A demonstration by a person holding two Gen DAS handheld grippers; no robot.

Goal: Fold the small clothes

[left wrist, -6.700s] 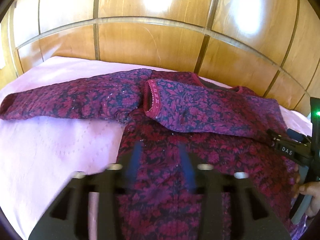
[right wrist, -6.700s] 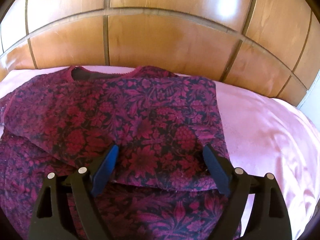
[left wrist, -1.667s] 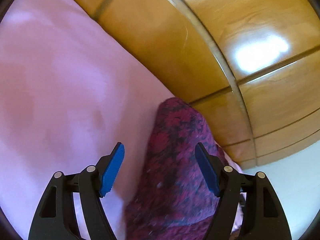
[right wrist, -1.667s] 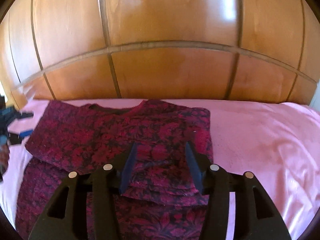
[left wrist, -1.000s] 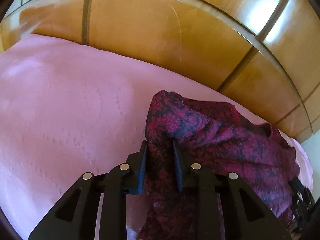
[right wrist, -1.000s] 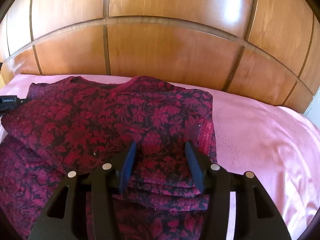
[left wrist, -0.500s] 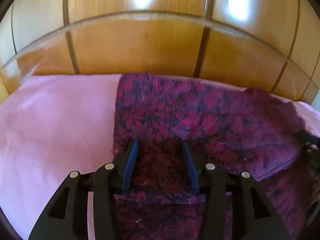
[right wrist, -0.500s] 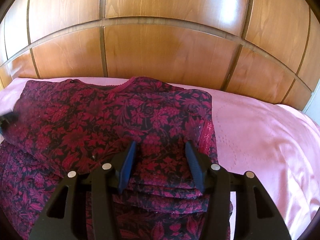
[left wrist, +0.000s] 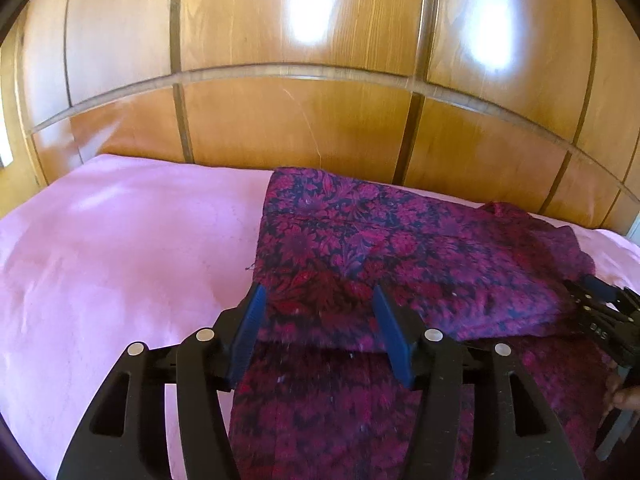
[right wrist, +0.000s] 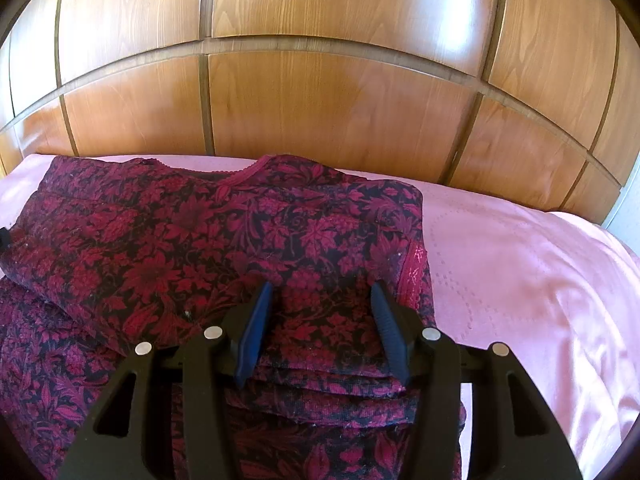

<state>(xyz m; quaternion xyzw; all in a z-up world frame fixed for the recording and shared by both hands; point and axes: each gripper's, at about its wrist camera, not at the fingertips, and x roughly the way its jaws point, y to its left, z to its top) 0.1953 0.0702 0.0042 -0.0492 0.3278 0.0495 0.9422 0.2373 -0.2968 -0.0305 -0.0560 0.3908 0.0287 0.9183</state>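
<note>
A dark red floral top (left wrist: 400, 248) lies on the pink bed sheet (left wrist: 120, 260), both sleeves folded across its chest. My left gripper (left wrist: 318, 296) hovers over the folded left sleeve near the top's left edge. Its jaws are opening, and the cloth lies flat under them, not pinched. My right gripper (right wrist: 322, 292) stands open and still over the stacked sleeve layers of the top (right wrist: 200, 232) near its right edge, beside a shiny red cuff (right wrist: 414, 268). In the left wrist view the right gripper (left wrist: 600, 312) shows at the far right, held by a hand (left wrist: 624, 396).
A glossy wooden headboard (left wrist: 300, 128) rises right behind the top's neckline (right wrist: 240, 178). Bare pink sheet (right wrist: 520, 280) spreads to the right of the garment, and more sheet to its left. The garment's lower part runs toward me under both grippers.
My left gripper carried the left sleeve rightward over the body, laid it flat and spread its jaws off it. The right gripper kept still.
</note>
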